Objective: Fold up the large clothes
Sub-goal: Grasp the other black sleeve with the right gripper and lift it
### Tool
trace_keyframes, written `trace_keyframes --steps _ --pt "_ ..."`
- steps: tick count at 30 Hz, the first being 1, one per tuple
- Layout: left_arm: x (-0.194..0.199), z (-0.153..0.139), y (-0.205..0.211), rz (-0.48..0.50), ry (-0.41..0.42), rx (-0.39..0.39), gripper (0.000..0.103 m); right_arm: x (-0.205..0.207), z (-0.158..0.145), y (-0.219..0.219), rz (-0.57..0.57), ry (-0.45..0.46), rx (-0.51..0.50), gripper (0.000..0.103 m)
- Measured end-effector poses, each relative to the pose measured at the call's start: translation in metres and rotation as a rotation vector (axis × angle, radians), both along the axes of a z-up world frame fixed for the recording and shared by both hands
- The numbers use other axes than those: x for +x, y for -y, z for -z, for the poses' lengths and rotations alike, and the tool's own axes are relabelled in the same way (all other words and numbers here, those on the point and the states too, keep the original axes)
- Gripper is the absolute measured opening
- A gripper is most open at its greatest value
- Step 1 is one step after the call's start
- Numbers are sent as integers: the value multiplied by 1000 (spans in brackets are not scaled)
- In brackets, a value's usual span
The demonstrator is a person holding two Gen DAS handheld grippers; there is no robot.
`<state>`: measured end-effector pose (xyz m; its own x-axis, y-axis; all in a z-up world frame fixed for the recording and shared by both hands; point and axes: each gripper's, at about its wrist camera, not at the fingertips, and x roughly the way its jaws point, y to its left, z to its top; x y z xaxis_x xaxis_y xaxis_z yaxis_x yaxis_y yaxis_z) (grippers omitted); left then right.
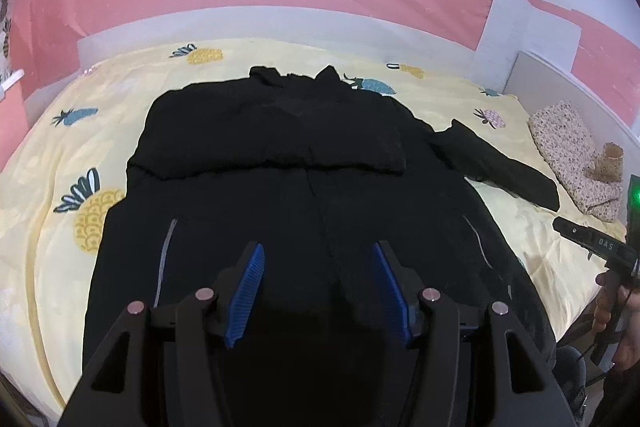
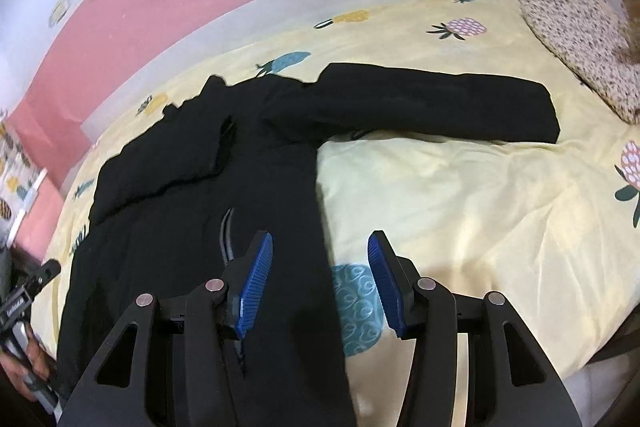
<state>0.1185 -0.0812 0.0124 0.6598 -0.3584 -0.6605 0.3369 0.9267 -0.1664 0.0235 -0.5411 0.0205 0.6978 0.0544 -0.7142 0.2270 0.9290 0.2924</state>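
On bed | black coat below left gripper | jaws apart, empty

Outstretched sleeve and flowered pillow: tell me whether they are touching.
Apart. In the right wrist view, bare yellow bedsheet shows plainly between the cuff of the outstretched sleeve and the flowered pillow.
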Motion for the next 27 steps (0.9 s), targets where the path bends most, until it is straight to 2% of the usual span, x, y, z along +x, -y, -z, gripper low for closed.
trace_keyframes --steps 6,8,15,21,24,27 --pt "12 -1 9 -2 16 23 58 12 13 40 76 -13 36 52" --pt "19 1 13 -1 19 32 58 20 21 58 104 -23 54 60" --pt "56 11 26 -2 8 55 58 50 62 132 244 -85 114 60" --pt "86 24 34 -9 -11 69 58 74 100 200 394 -103 243 60" --pt "95 33 34 -10 -27 68 58 80 108 221 441 -45 314 60" --pt "102 44 35 -9 -54 74 58 90 106 232 477 -26 306 60"
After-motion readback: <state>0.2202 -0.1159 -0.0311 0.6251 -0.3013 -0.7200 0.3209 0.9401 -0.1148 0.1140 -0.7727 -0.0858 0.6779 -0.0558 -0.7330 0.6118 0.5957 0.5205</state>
